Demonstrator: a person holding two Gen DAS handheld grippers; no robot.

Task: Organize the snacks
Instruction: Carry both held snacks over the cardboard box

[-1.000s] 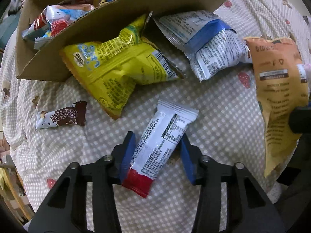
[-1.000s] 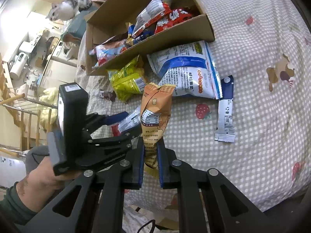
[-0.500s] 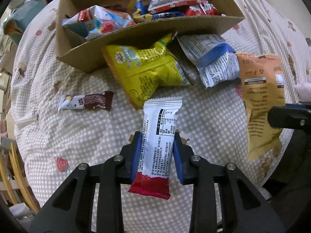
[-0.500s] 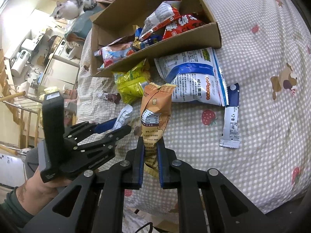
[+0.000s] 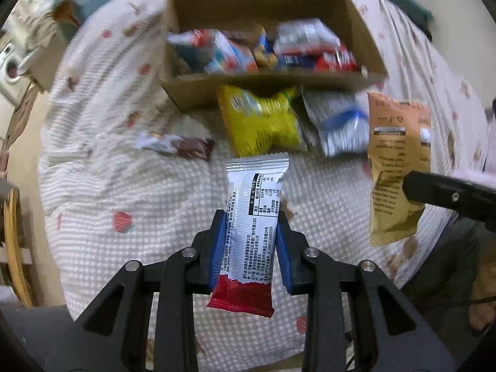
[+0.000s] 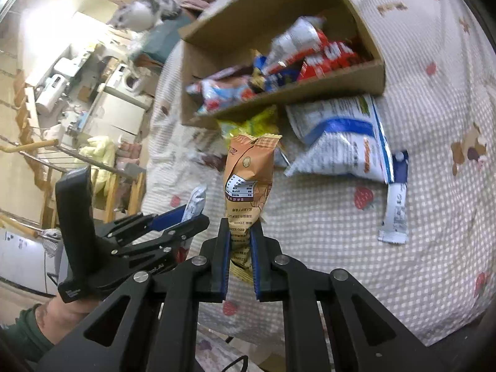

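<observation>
**Both grippers loaded, snacks lifted off the bed cover**

Left gripper [image 5: 250, 245]: I've got its blue pads pinched on the white-and-red bar wrapper [image 5: 252, 226]. Long axis runs 12 to 6 in the left wrist view: crimped white end at 12, toward the box, red end hanging out at 6 behind the pads. Glossy foil-film, flat rectangular pillow pack, serrated end seals, printed label side facing the camera. It's clear of the checked cover [image 5: 139, 204].

Right gripper [image 6: 240, 260]: pads pressed tight on the lower end of the orange pouch [image 6: 248, 186]. Long axis also 12 to 6, gusseted top with a zigzag seal at 12. Matte paper-look film, puffy, creased near the grip.

Cardboard box [image 5: 272, 85]: at 12 in both views, open top, corrugated, brown, packed with crinkly mixed wrappers; blurred, so I can't read them.

Lying on the cover against the box's near wall: yellow bag [image 5: 263, 121], crumpled; white-and-blue bag [image 6: 341, 136], flat. Brown-and-white small bar [image 5: 179, 147] at 10 of the held bar. Slim blue-and-white sachet [image 6: 395, 198] at 3 in the right view.
</observation>
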